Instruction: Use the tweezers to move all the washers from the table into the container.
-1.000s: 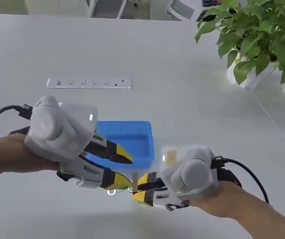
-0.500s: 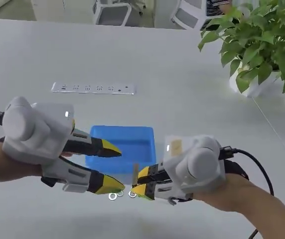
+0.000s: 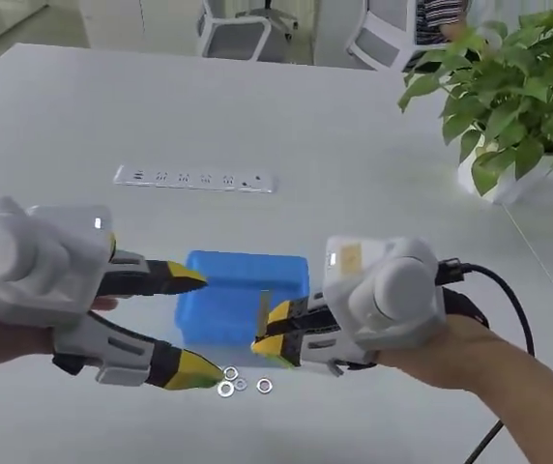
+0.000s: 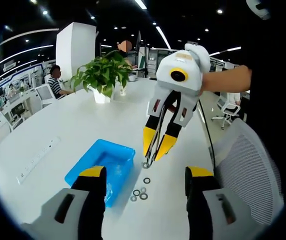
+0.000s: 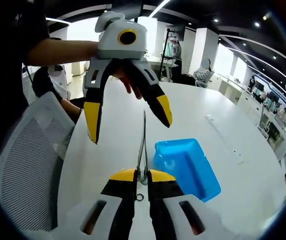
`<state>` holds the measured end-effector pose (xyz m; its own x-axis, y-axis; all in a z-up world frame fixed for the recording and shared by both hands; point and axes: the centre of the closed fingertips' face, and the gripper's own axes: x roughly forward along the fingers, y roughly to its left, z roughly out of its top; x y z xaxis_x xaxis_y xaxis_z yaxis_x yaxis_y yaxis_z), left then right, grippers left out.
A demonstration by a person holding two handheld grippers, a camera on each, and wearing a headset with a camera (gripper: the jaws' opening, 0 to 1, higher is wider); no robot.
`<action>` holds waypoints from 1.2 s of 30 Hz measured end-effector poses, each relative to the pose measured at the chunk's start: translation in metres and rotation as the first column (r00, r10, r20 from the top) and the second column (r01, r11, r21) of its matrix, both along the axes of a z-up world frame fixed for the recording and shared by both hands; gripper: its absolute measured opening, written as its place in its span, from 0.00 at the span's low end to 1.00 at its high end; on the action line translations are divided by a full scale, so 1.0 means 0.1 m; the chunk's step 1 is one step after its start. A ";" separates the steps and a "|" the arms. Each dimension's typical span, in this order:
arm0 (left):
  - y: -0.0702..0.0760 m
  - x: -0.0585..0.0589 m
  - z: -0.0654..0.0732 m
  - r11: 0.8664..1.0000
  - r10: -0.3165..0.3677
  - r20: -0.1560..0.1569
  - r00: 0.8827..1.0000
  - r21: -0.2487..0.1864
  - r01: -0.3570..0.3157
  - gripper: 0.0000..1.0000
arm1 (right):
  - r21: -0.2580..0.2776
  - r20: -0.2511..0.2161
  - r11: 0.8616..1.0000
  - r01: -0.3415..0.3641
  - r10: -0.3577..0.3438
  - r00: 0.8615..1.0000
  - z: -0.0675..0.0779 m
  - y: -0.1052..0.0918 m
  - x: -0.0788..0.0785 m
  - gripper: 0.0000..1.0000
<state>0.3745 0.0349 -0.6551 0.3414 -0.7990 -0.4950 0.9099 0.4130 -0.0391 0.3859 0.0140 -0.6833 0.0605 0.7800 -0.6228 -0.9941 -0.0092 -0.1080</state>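
Right gripper (image 3: pixel 269 331) is clamped on the tweezers (image 5: pixel 143 145), left gripper (image 3: pixel 199 324) gapes empty, and those thin washers (image 3: pixel 243 386) beside its fingertip look slippery, so I'd pinch a rim.

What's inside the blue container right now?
The blue container looks bare inside; the washers lie on the table. In the head view the right claw covers its near corner.

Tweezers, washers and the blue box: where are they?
tweezers (image 5: pixel 143 145), right gripper view, middle of the thin blades.
washers (image 3: pixel 264 386), head view, the rightmost ring.
blue box (image 3: pixel 223 304), head view, its bare floor.
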 end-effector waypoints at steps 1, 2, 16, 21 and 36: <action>0.01 0.00 0.00 1.000 0.003 0.000 1.000 -0.001 -0.003 0.71 | 0.002 0.003 1.000 -0.002 0.002 1.000 0.01 0.01 0.01 0.09; 0.02 0.01 0.00 1.000 0.011 -0.003 1.000 -0.003 -0.011 0.72 | 0.006 0.004 1.000 -0.002 0.002 1.000 0.04 0.02 0.04 0.09; 0.14 0.05 0.05 0.998 0.069 0.001 0.998 -0.013 -0.069 0.84 | 0.034 0.043 0.999 -0.015 0.014 0.999 0.12 0.12 0.39 0.09; 0.16 0.08 0.08 0.997 0.080 0.008 0.997 -0.021 -0.080 0.87 | 0.037 0.043 0.999 -0.032 0.031 0.999 0.07 0.15 0.48 0.09; 0.17 0.21 0.11 0.995 0.100 0.023 0.995 -0.032 -0.099 0.95 | 0.028 0.033 0.997 -0.076 0.075 0.997 -0.21 0.20 0.68 0.09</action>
<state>0.3959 0.0520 -0.6446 0.4313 -0.7752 -0.4616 0.8653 0.5002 -0.0314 0.4538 0.0342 -0.7046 0.0204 0.8012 -0.5981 -0.9867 -0.0803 -0.1412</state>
